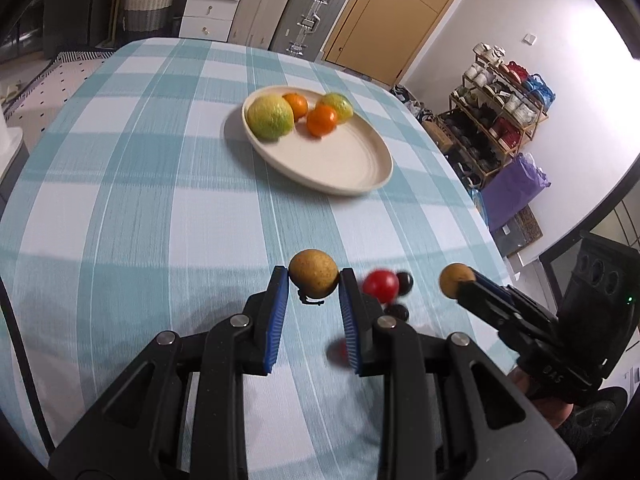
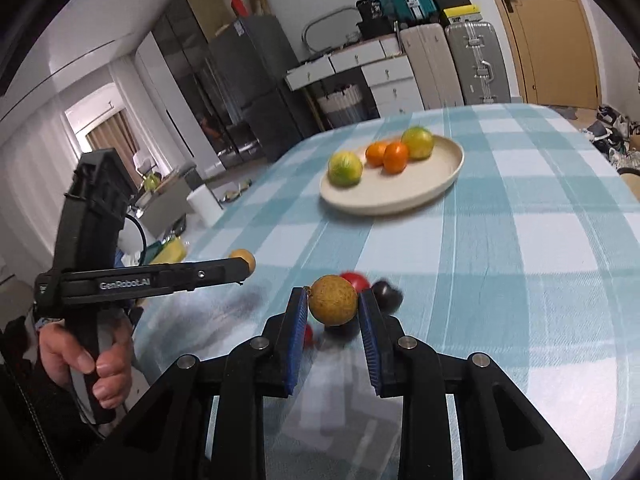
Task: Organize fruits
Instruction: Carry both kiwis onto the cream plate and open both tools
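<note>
Left wrist view, lower centre: left tool (image 1: 314, 280) clamps a round tan speckled fruit (image 1: 313, 273) between blue pads — right tool (image 2: 333, 300) grips another tan fruit (image 2: 334, 300) likewise, above the checked table (image 1: 140, 160).

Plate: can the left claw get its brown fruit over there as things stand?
Probably yes. The left claw is shut on a brown fruit, and only bare tablecloth lies between it and the plate. The plate's near half is free; the citrus sits at the far side.

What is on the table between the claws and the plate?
Nothing. Both wrist views show only bare checked tablecloth between the left claw, right claw and plate.
</note>
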`<state>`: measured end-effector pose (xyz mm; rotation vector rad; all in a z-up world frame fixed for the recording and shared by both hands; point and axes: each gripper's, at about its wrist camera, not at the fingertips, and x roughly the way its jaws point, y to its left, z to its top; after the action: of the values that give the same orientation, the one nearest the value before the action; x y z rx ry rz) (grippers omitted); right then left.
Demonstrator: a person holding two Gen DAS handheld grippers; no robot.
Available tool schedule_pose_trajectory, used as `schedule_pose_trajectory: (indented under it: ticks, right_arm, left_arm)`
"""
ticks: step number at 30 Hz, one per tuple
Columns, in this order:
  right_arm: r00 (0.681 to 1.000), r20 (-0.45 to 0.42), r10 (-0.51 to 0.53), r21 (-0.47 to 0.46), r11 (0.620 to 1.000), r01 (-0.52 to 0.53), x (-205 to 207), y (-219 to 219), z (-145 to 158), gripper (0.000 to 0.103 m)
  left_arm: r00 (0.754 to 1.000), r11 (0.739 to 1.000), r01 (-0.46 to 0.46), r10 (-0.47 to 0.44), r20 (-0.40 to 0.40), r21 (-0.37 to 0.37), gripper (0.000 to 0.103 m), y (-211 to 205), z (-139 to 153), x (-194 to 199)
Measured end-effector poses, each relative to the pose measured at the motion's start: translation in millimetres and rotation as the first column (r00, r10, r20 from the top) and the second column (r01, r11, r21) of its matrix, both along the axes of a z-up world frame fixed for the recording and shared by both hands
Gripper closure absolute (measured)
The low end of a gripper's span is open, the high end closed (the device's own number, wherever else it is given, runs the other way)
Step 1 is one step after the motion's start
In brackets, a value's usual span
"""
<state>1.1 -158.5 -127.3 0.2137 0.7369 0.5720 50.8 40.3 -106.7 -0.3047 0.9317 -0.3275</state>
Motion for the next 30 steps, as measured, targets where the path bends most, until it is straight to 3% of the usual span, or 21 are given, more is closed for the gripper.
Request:
schedule_pose_trajectory:
  ticks: [13, 30]
  right_arm:
    - [0.999, 0.026, -0.033, 0.054, 0.998, 0.031, 73, -15, 23, 0.076]
    - [0.994, -0.073, -0.083, 0.057, 0.995, 0.087, 204, -18, 21, 0.076]
  left_arm:
    - [0.999, 0.999, 0.035, -0.035, 0.023, 0.000, 0.080, -26, 12, 90]
    - [0.999, 0.999, 0.044, -0.044, -0.011, 0.021, 0.080, -41, 16, 216]
